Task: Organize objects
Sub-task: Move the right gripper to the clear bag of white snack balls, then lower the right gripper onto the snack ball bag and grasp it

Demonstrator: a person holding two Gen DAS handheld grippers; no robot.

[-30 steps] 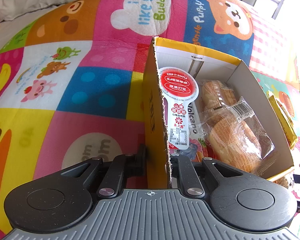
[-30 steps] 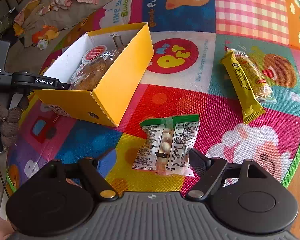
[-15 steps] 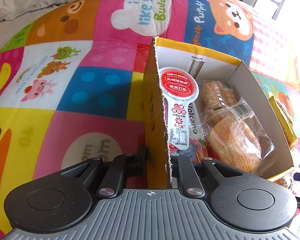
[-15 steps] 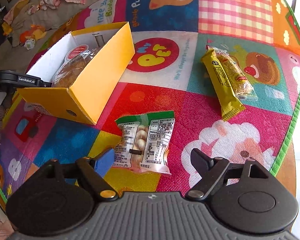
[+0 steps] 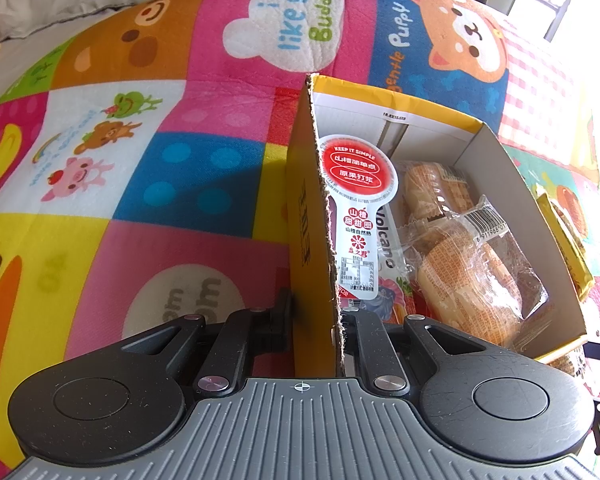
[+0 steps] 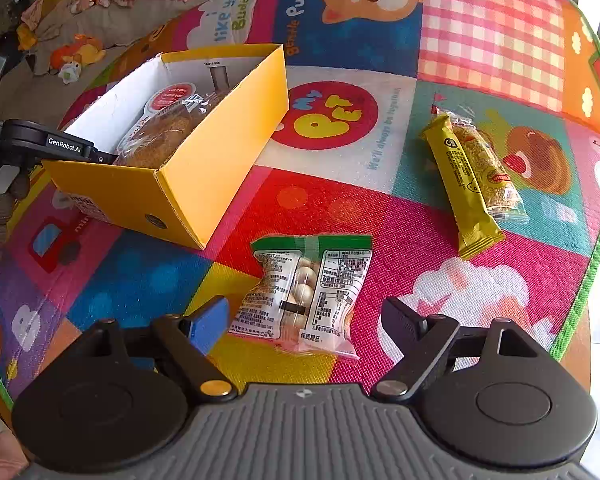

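A colourful play mat (image 6: 480, 40) with cartoon animals covers the round tabletop (image 6: 576, 344), and behind it soft toys (image 6: 76, 54) lie on a grey surface. On the mat stands an open yellow box (image 6: 220, 152). The left tool (image 5: 318, 322) is clamped on the near end of the box's side wall, one finger outside and one inside. In the box lie a round red-and-white snack packet (image 5: 356, 208) against that wall and two clear-wrapped cakes (image 5: 472, 264) beside it. The right tool (image 6: 306, 316) is wide apart, its fingers at both sides of a clear bag of small pale balls (image 6: 304, 292) that lies flat on the mat, near the box's corner. Far to the right, a yellow bar (image 6: 460, 184) and a clear-wrapped bar (image 6: 488, 172) lie touching, side by side.
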